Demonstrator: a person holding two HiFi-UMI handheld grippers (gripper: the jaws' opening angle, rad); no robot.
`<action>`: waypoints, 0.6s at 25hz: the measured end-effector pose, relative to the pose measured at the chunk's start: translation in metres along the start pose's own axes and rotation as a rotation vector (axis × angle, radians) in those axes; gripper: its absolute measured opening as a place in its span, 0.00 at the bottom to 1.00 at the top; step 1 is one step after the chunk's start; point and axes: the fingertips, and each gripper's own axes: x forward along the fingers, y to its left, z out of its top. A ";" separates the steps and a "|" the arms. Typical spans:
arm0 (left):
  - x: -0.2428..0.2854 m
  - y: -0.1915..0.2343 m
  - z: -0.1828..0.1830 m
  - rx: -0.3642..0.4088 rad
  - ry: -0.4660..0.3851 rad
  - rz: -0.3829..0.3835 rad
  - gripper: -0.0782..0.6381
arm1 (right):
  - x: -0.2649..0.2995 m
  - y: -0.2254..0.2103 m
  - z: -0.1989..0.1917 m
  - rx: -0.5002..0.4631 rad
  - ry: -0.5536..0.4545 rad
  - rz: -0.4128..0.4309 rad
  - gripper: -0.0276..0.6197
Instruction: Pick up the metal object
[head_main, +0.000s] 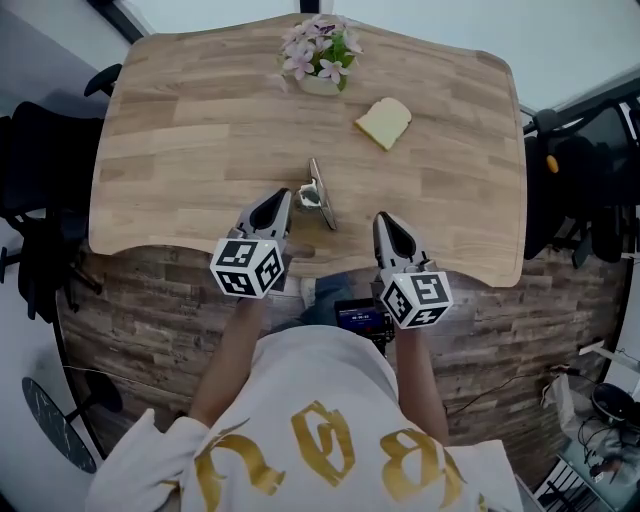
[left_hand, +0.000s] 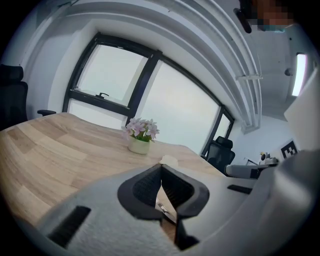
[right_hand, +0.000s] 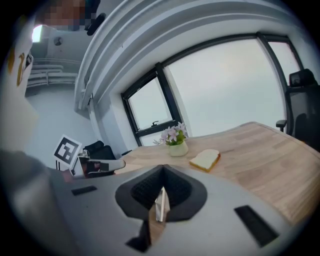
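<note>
The metal object (head_main: 318, 195), a slim shiny piece with a clip-like end, lies on the wooden table (head_main: 200, 130) near its front edge. My left gripper (head_main: 283, 197) is shut and empty, its tips just left of the object's near end. My right gripper (head_main: 382, 218) is also shut with nothing in it, a short way right of the object. In the left gripper view the jaws (left_hand: 161, 169) meet at the tip, and a bit of the metal object (left_hand: 165, 210) shows through the gap below them. The right gripper view has its closed jaws (right_hand: 162, 171) with the metal object (right_hand: 161, 205) showing beyond.
A small pot of pink flowers (head_main: 320, 55) stands at the table's far edge, with a slice of bread (head_main: 383, 122) lying in front of it to the right. Black office chairs (head_main: 40, 170) stand at both sides of the table. A person's arms and white shirt fill the lower head view.
</note>
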 end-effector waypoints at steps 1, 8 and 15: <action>0.002 0.002 -0.004 -0.003 0.011 0.004 0.14 | 0.002 -0.002 -0.002 0.004 0.008 0.000 0.06; 0.020 0.020 -0.033 -0.048 0.087 0.030 0.14 | 0.021 -0.016 -0.020 0.013 0.071 0.003 0.06; 0.032 0.020 -0.061 -0.091 0.165 -0.010 0.16 | 0.036 -0.017 -0.039 -0.032 0.149 0.021 0.06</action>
